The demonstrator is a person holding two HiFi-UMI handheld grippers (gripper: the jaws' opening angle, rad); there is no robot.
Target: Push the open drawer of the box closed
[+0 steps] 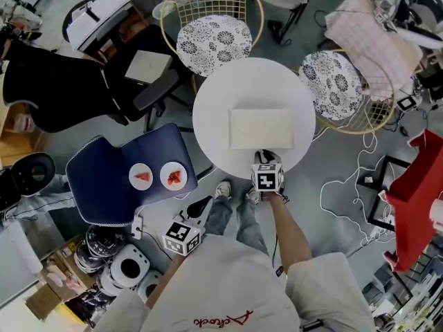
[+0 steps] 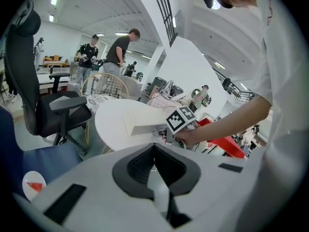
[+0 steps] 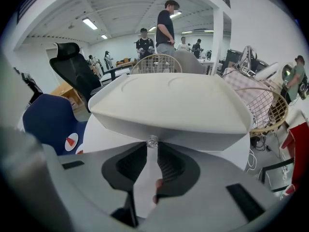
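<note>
Room: an open workshop with a grey floor (image 1: 332,178) and clutter round its edges; people (image 3: 166,21) stood far beyond the right claw, behind the box.
Surface: a round white surface (image 1: 214,102) lay directly ahead of the right claw and carried the box.
Box: a flat white box (image 1: 261,128) lay near the middle of the surface, its near edge at the right claw's tips; in the right gripper view its top filled the field above the claw.
Drawer front: the shaded face (image 3: 203,138) under the box's overhanging top faced the right claw; whether it sat flush with the box could not be told.
Knob: a small clear knob (image 3: 152,141) on the drawer front was lodged between the right claw's tips.
Right claw: the right claw (image 3: 150,148) was drawn in on the knob, a pad close on either side; a hand (image 2: 192,136) held it at the surface's near rim.
Left claw: the left claw (image 2: 154,151) was closed, tips together, with nothing between them; it hung low, off the surface, with the box and the right claw ahead of it and well apart.
Blue chair: a blue chair (image 1: 118,171) stood to the left claw's left, bearing two white discs (image 1: 142,177) with red wedges.
Wire chairs: two wire chairs (image 1: 214,43) with patterned cushions stood beyond the surface, on the side far from both claws.
Black office chair: a black office chair (image 2: 34,95) stood ahead and to the left of the left claw.
</note>
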